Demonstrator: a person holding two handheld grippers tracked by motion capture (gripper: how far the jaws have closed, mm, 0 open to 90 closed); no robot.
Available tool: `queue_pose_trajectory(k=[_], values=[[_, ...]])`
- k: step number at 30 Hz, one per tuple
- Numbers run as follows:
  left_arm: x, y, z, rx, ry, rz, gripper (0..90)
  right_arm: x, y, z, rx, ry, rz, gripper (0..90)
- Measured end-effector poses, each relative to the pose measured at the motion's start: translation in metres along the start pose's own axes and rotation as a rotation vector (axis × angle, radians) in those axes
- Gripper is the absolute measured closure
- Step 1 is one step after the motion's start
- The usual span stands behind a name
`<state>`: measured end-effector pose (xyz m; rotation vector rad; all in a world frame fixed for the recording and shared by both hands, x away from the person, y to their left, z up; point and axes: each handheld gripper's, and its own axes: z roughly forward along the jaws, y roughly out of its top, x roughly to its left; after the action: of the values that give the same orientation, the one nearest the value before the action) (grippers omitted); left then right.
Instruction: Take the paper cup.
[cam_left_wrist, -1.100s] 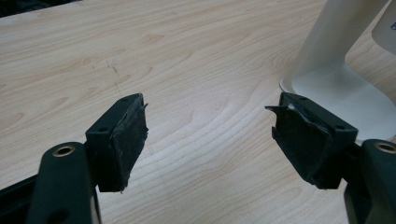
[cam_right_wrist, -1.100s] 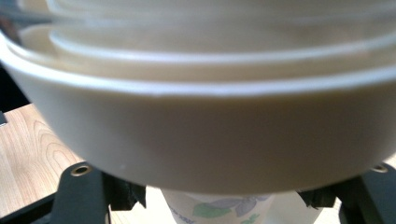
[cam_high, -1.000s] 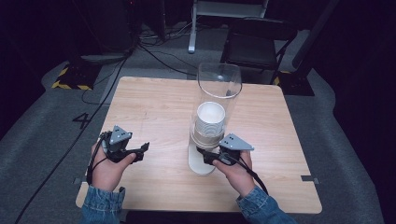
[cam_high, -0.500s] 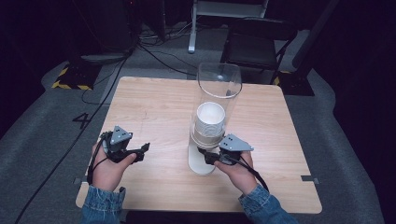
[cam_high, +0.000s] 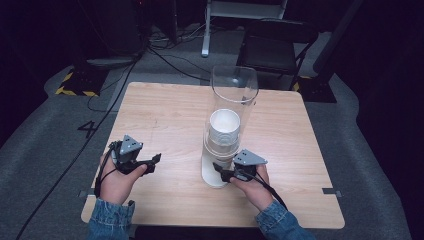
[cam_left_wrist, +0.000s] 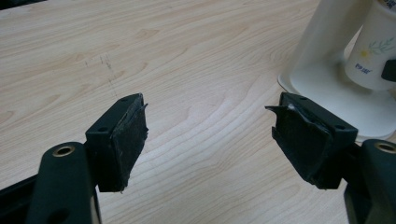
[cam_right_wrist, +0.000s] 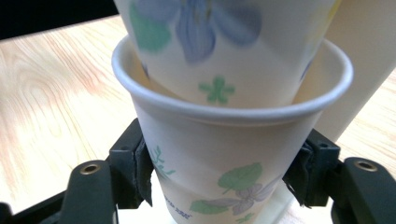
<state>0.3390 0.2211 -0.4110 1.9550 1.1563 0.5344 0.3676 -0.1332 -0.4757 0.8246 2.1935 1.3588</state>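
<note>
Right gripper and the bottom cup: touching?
Touching. The right gripper view shows the right gripper with both pads pressed against the bottom cup, whose wall dents in at the left pad. Its jaws have just been closing on it.

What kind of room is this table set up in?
Probably a lab or recording studio: a lone wooden table on grey carpet with black walls, cables trailing over the floor, yellow-black hazard tape, and a cup dispenser as the test piece.
</note>
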Motion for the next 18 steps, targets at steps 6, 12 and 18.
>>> queue_pose_trajectory(k=[6, 12, 18], values=[[-0.0005, 0.0005, 0.0, 0.0, -0.002, 0.002, 25.8, 0.0012, -0.0048, 0.004, 0.057, -0.004, -0.044, 33.9], [-0.0004, 0.0023, 0.0019, 0.0, -0.007, 0.005, 25.8, 0.0014, -0.0085, 0.0046, 0.088, -0.007, -0.053, 33.4], [-0.0015, 0.0055, 0.0077, 0.004, -0.02, 0.015, 25.6, -0.0011, -0.0099, -0.0022, 0.098, -0.022, -0.045, 33.2]])
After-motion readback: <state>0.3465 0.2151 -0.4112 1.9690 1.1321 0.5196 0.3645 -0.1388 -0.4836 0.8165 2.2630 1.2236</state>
